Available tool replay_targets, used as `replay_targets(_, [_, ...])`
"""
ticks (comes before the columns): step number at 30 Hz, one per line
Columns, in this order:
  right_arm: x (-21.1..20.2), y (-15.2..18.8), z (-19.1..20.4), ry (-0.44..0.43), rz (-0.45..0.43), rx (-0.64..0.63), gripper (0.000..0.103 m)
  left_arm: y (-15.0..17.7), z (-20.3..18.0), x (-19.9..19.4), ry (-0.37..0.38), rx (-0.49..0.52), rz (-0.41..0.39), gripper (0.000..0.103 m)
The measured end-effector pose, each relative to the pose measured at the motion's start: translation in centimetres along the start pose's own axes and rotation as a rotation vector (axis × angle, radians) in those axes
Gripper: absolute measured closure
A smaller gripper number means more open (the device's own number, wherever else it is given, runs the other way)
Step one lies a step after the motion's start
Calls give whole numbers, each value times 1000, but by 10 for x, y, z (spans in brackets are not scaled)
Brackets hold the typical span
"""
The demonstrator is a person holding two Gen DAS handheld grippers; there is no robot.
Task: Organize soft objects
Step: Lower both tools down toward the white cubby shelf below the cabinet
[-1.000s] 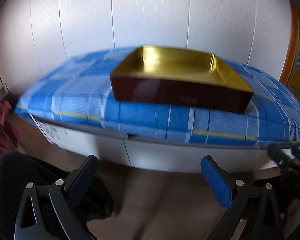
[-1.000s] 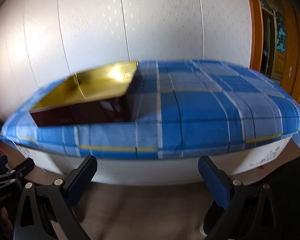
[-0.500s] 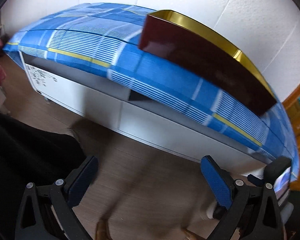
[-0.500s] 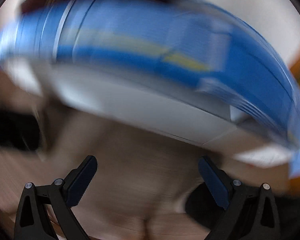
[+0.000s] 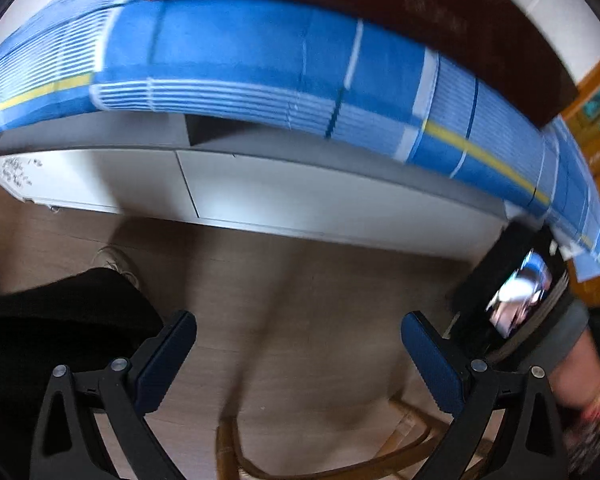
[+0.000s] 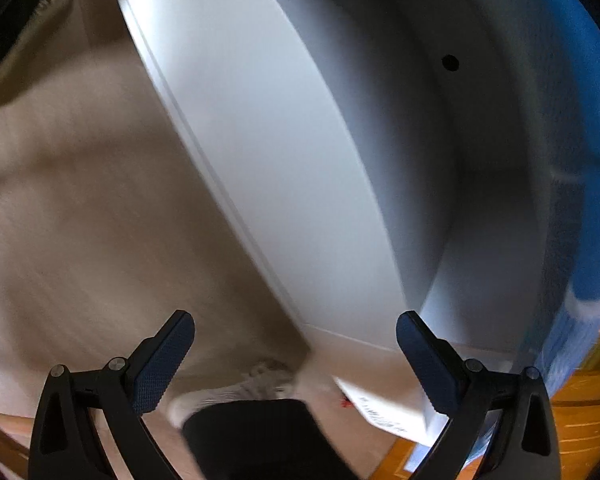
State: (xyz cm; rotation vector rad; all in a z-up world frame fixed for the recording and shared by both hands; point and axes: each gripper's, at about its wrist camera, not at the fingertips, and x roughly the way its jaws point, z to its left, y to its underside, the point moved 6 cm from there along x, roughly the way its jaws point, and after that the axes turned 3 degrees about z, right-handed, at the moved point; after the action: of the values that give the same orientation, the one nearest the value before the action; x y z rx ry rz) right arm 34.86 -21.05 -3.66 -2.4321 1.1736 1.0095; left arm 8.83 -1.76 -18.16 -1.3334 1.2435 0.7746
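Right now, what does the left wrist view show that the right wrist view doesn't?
Only the left wrist view shows the dark red box on the blue plaid cloth, the right gripper's body at the edge, and the open left gripper. Only the right wrist view shows the white cabinet's side panel, a paper label, and the open right gripper from behind. Both show the cloth, the white cabinet, the wooden floor and a shoe.

you tipped both grippers down: the box [image 5: 380, 12] slid to the top edge, floor [image 5: 300, 300] fills the view.
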Motion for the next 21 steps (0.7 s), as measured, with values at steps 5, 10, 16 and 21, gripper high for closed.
replay_targets(5, [14,3,-15,8,-27,-22,2,-6,-9,-2,-65,104,10,0])
replay_targets(10, [43,-4,-8,20,-19,-99,6,-7,-30,3,-149,290,41,0])
replay_targets(16, [67,-3,-4,52,19,-177,5,3,-44,40,-265,651,138,0])
replay_targets(21, [72,0,2,134,23,-254,3,-2,-34,59,-351,818,154,0])
